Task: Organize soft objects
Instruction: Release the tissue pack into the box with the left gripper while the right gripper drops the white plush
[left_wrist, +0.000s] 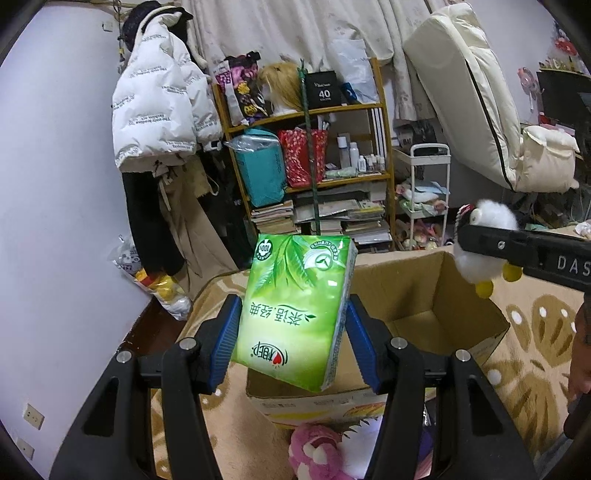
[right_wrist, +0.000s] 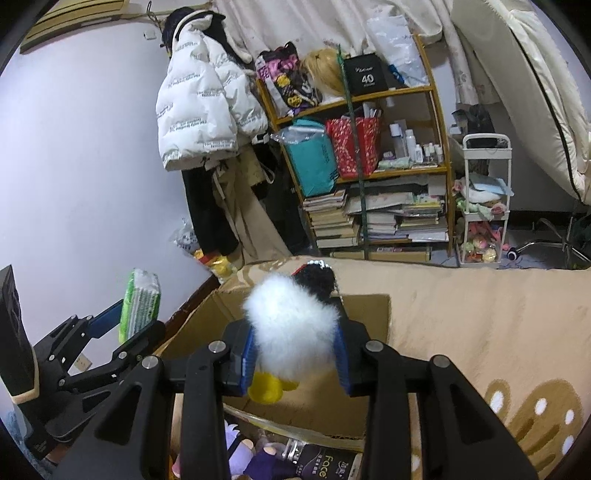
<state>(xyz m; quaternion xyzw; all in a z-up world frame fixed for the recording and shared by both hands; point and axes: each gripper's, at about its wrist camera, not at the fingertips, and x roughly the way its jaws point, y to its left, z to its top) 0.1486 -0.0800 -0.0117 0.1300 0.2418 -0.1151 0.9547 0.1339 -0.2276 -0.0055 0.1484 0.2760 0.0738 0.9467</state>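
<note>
Gripping a green tissue pack above the open box, the left tongs are clamping its sides, while the right tongs, at 3 o'clock in the left view, are squeezing a fluffy white toy over the same box. Tilting as it is, the slick pack is likely risking a slip, and both tongs could be colliding over the opening. Pink plush is lying at 6 o'clock outside the box, with the shelf standing at 12.

Even, cool indoor light, soft shadows. Glare on the green tissue pack. Strong fisheye bending, dark corners; sharp focus.
</note>
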